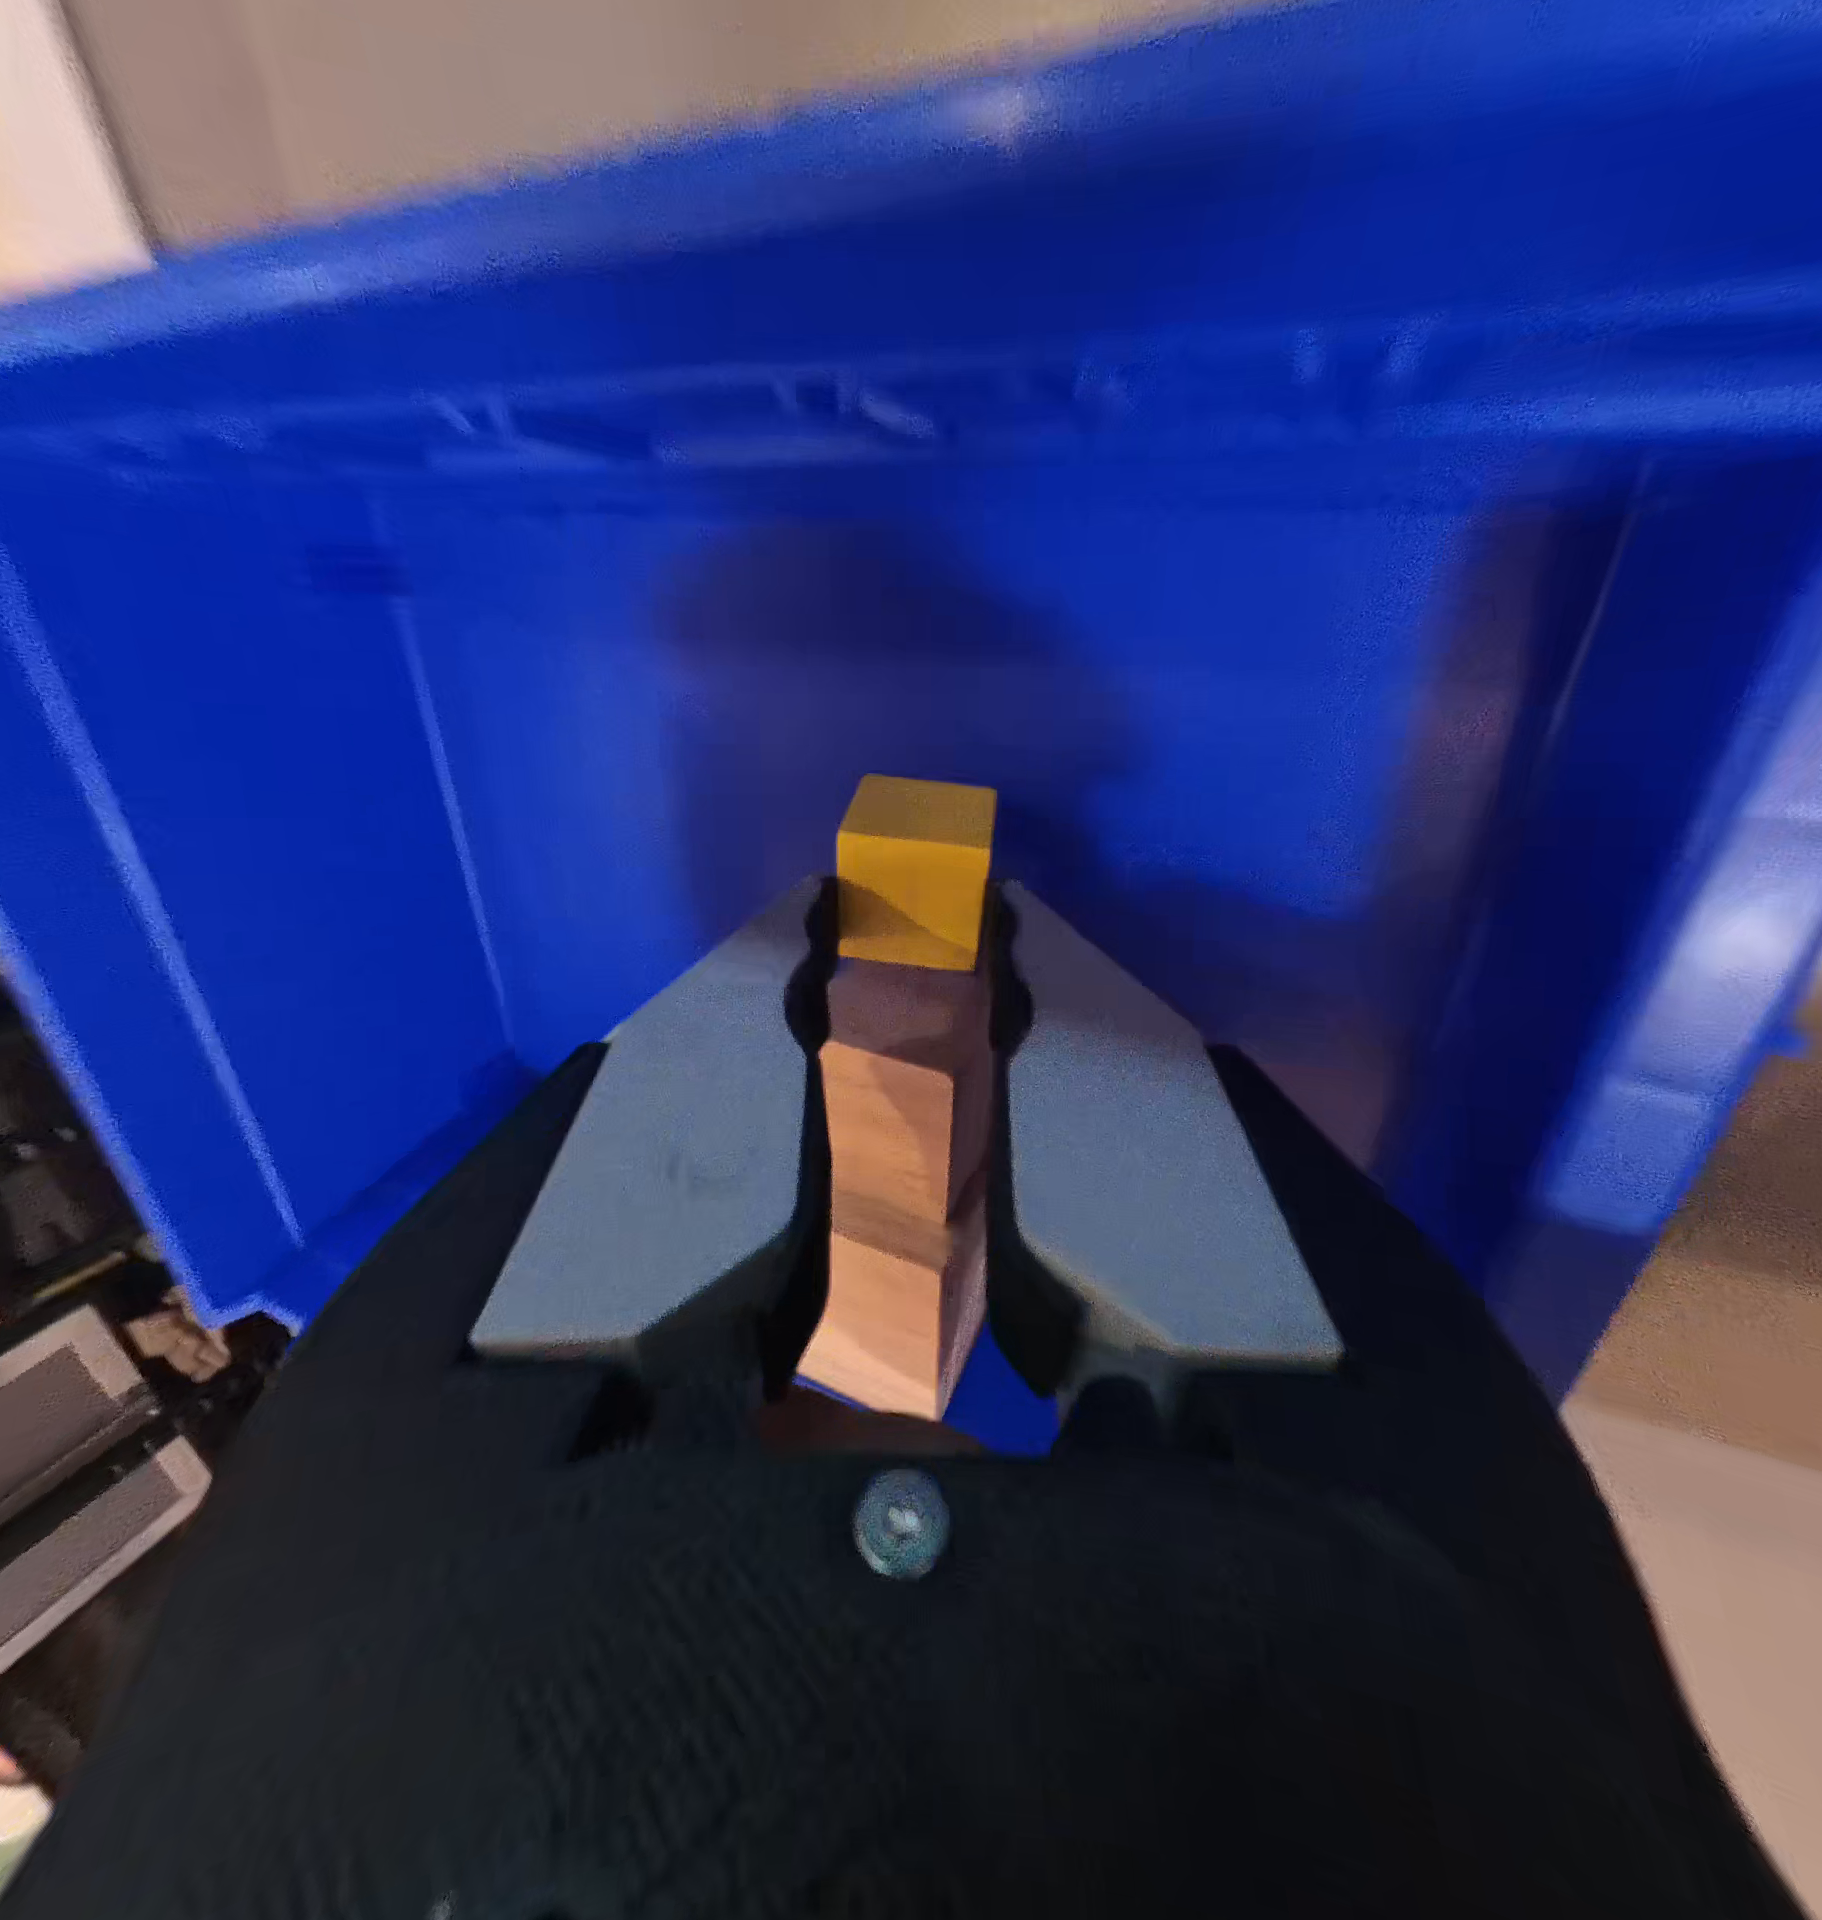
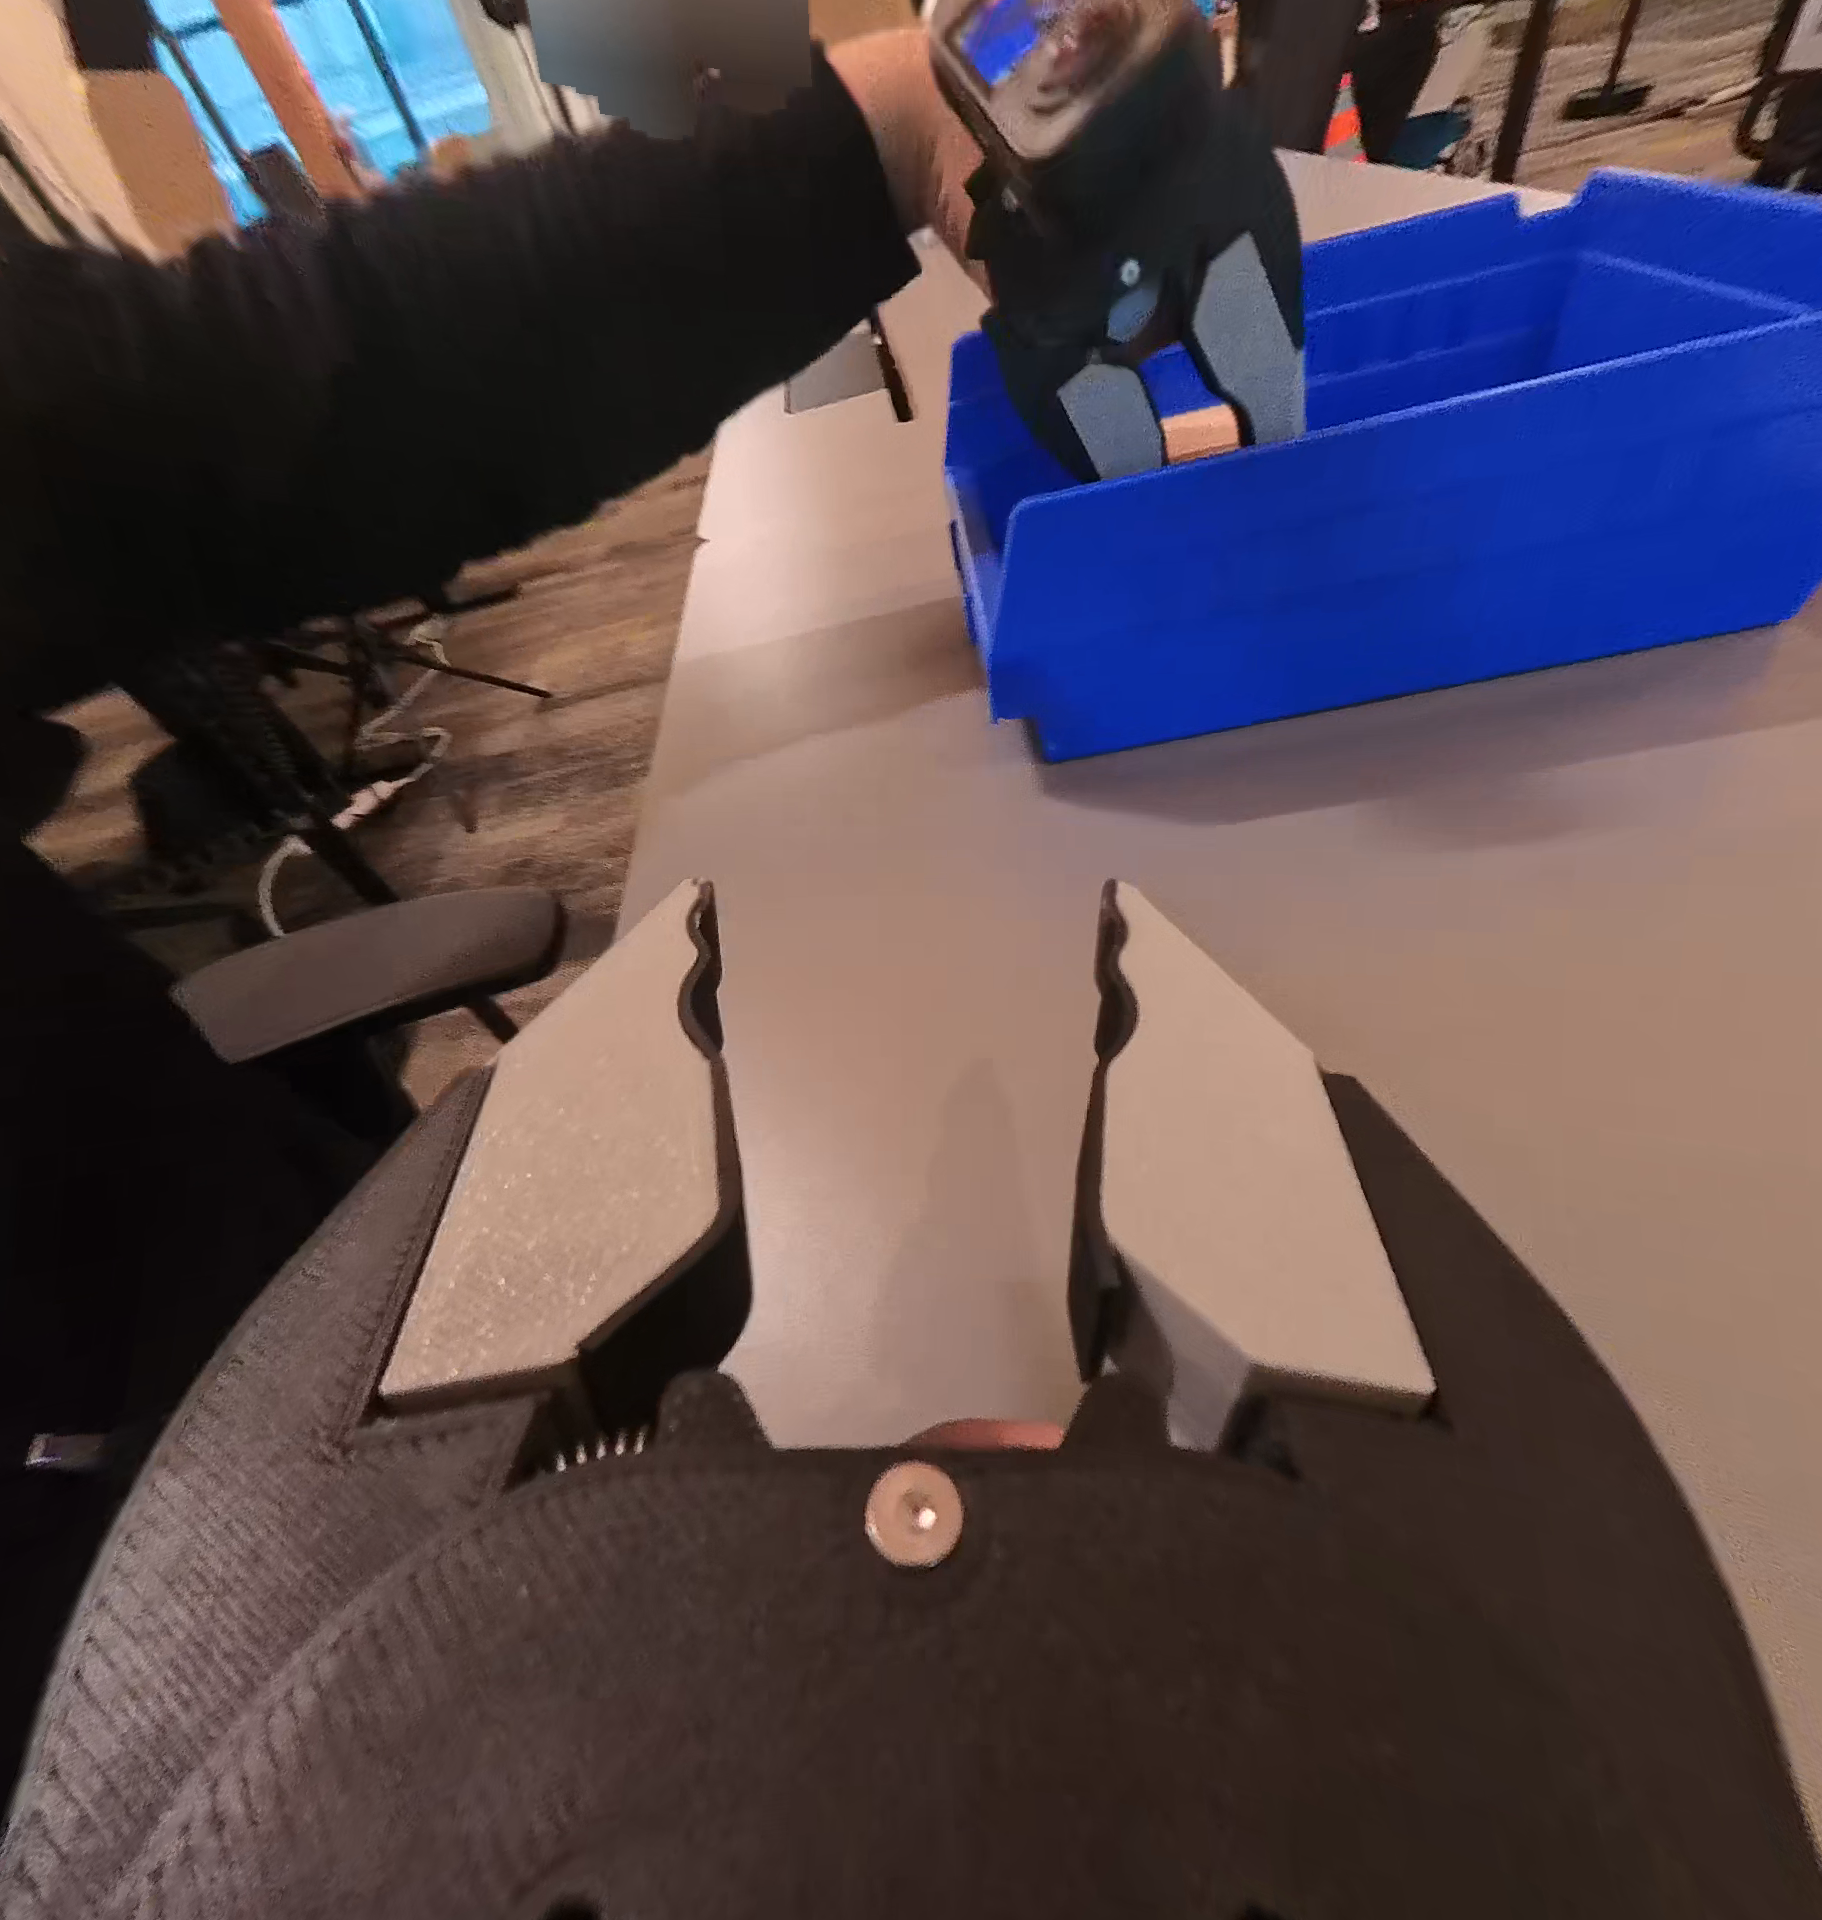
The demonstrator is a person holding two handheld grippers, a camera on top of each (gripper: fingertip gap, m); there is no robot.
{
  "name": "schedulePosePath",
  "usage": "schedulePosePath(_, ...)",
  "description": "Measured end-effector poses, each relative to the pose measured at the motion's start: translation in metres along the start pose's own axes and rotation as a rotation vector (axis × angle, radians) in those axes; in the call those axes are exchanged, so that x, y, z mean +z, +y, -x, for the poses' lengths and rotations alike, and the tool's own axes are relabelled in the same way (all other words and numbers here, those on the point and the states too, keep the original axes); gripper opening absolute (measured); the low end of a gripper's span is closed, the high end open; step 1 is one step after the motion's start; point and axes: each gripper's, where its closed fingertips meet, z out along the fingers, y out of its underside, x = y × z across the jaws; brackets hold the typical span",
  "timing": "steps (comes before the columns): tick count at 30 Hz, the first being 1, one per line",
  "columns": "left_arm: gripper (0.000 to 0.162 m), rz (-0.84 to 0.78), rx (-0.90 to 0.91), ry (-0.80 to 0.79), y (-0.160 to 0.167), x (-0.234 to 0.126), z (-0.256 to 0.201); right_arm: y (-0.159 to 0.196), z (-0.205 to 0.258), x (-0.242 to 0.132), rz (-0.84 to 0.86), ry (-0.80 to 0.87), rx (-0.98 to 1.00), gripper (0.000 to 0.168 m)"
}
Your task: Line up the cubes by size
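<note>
- Our left tool (image 1: 912,914) reaches down into the blue bin (image 1: 263,727), its grey fingers (image 1: 678,1143) drawn in against a plain wooden cube (image 1: 891,1174) that fills the gap between them.
- From the right wrist view the same left tool (image 2: 1182,436) shows farther off, tilted into the near-left corner of the blue bin (image 2: 1406,561), with the wooden cube (image 2: 1198,434) pinched between its two grey fingers just above the bin's front wall.
- A small yellow cube (image 1: 912,873) sits at the fingertips in the left wrist view, beyond the wooden one; we cannot tell whether the tips touch it or whether it rests on the bin floor behind them.
- The left wrist view is blurred, so the bin's ribs and far wall read only as soft shapes.
- Our right tool (image 2: 907,904) hangs over the bare grey counter (image 2: 1509,1039), its fingers spread wide with nothing between them, well apart from the bin.
- The bin stands on the counter toward the far right of the right wrist view, and an inner divider crosses it.
- A dark sleeve (image 2: 419,364) stretches across the upper left of that view toward the left tool.
- Beyond the counter's left edge we see a chair's armrest (image 2: 367,966) and cables (image 2: 387,758) on the floor.
</note>
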Motion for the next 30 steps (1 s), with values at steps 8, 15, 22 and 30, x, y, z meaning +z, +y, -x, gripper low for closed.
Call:
schedulePosePath(8, 0.026, -0.45, -0.116, -0.394, -0.051, -0.085, -0.005, -0.01, 0.019, -0.002, -0.062, -0.158, 0.112, 0.067)
schedulePosePath(15, 0.025, -0.919, -0.019, -0.497, -0.159, -0.177, -0.078, -0.051, 0.051, -0.008, -0.22, -0.397, 0.352, 0.056)
schedulePosePath(22, 0.025, -1.052, 0.056, -0.507, -0.219, -0.195, -0.111, -0.061, 0.072, -0.005, -0.193, -0.344, 0.333, 0.066)
schedulePosePath(30, 0.025, -1.088, 0.06, -0.466, -0.241, -0.184, -0.12, -0.064, 0.083, -0.015, -0.234, -0.452, 0.402, 0.027)
